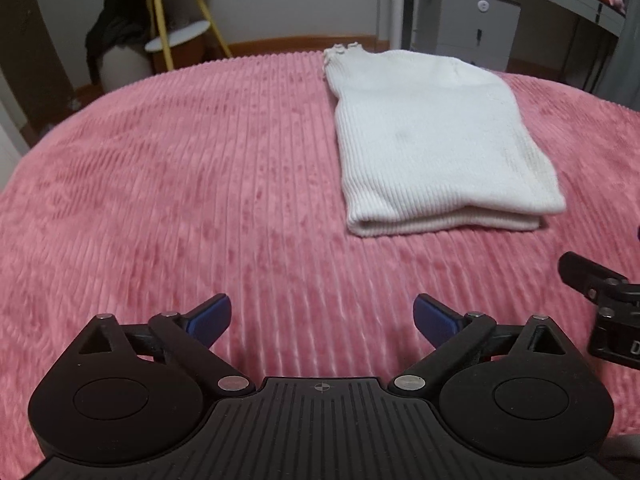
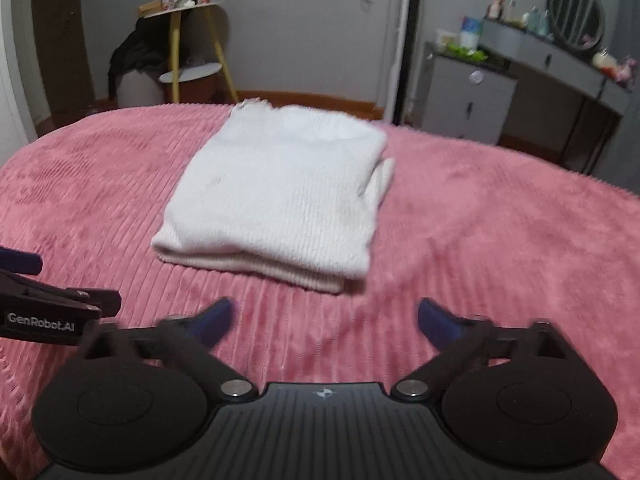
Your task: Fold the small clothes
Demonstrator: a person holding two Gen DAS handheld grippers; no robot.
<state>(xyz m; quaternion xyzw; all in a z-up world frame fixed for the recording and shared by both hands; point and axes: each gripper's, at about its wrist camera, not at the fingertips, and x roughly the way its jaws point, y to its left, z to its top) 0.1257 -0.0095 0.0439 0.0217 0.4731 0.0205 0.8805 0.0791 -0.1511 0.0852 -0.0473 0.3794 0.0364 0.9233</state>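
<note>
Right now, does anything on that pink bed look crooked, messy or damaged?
Mostly tidy. The white knit garment lies folded flat on the pink bedspread, but a lower layer pokes out along its right edge, so the fold isn't quite even. Faint greyish marks show near that side. Both tongs are open, holding nothing.

Both cams sit just behind their own tongs, pitched down across the pink bed toward the far wall. Left wrist view: left tongs bottom centre, folded white garment upper right, right tongs at right edge. Right wrist view: garment centred and nearer. Shared: bed, garment, yellow-legged stand, grey drawers.
</note>
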